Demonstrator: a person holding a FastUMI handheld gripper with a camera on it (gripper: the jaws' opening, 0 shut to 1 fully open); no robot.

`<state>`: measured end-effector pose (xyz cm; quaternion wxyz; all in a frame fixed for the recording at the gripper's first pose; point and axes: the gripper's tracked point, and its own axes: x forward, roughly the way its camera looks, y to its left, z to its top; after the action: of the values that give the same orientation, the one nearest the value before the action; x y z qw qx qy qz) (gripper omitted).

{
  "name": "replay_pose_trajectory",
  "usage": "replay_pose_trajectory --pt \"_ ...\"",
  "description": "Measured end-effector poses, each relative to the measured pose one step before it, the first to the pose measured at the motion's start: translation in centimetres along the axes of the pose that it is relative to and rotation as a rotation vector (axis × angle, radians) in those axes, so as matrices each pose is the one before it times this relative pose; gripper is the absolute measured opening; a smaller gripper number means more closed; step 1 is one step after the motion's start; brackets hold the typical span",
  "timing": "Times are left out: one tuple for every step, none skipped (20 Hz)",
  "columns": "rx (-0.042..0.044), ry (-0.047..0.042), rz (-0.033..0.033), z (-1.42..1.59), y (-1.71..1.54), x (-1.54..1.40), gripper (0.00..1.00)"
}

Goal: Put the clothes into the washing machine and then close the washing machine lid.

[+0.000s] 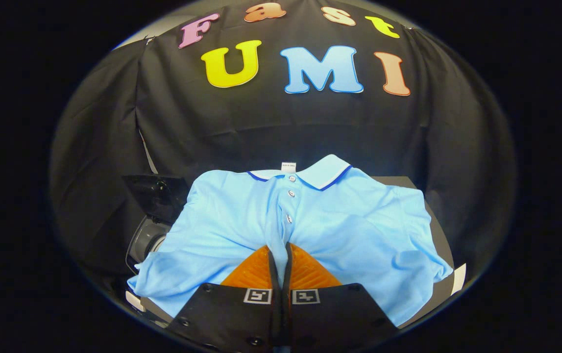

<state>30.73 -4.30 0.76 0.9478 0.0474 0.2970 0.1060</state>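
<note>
The tongs are clamped on a fold of the light blue polo shirt at its button placket. The shirt lies spread over the dark surface, collar pointing away beyond the tongs, long axis running straight ahead, with the washing machine beside its left sleeve.

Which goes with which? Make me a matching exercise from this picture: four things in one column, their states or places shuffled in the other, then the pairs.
Things
1. polo shirt
2. neck label
3. washing machine
4. gripper

States or places
A. shut on a fold of the shirt's front
B. white, standing at the collar
C. light blue, spread out around and beyond the fingers
D. partly covered by one sleeve, off to the side of the fingers

Pairs: 1-C, 2-B, 3-D, 4-A
</note>
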Motion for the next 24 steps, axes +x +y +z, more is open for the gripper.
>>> replay_pose_trajectory --pt "0.00814 0.0033 -0.00029 -0.007 -0.013 -0.066 0.01" --pt "0.00406 -0.00708 -0.00127 0.05 0.117 -0.125 0.01" --pt "0.00176 -0.00483 -0.00032 0.263 0.112 -0.214 0.01" --pt "0.00232 -0.01265 0.00181 0.38 0.083 -0.197 0.01" --pt "0.00314 -0.01769 0.00011 0.574 0.093 -0.405 0.01" --pt "0.00717 -0.011 0.00517 0.483 0.112 -0.345 0.01" --pt "0.01334 -0.01466 0.00886 0.62 0.198 -0.361 0.01" --pt "0.01765 -0.01344 0.00801 0.495 0.256 -0.369 0.01" --pt "0.01758 -0.00745 0.00991 0.535 0.208 -0.357 0.01" --pt "0.01398 -0.01106 0.00661 0.477 0.249 -0.354 0.01" --pt "0.00687 -0.01362 0.00369 0.573 0.173 -0.345 0.01" --pt "0.00023 -0.00917 0.00286 0.518 0.198 -0.298 0.01" --pt "-0.0014 -0.01499 0.00243 0.729 0.226 -0.246 0.01" --pt "-0.00202 -0.01617 0.00387 0.733 0.365 -0.329 0.01" --pt "-0.0017 -0.0098 0.00447 0.767 0.31 -0.359 0.01" --pt "0.00164 -0.01311 0.0054 0.704 0.284 -0.381 0.01" --pt "0.00391 -0.01544 0.00646 0.688 0.234 -0.292 0.01" --pt "0.00223 -0.00991 0.0093 0.605 0.268 -0.406 0.01" --pt "-0.00038 -0.01111 0.00767 0.724 0.407 -0.385 0.01" --pt "-0.00501 -0.00671 0.00694 0.446 0.346 -0.387 0.01" --pt "-0.00719 -0.01021 0.00556 0.648 0.306 -0.32 0.01" --pt "-0.00695 -0.0046 0.0051 0.405 0.209 -0.275 0.01" --pt "-0.00526 -0.01025 0.00636 0.355 0.343 -0.218 0.01" --pt "-0.00584 -0.00868 0.00555 0.354 0.297 -0.203 0.01"
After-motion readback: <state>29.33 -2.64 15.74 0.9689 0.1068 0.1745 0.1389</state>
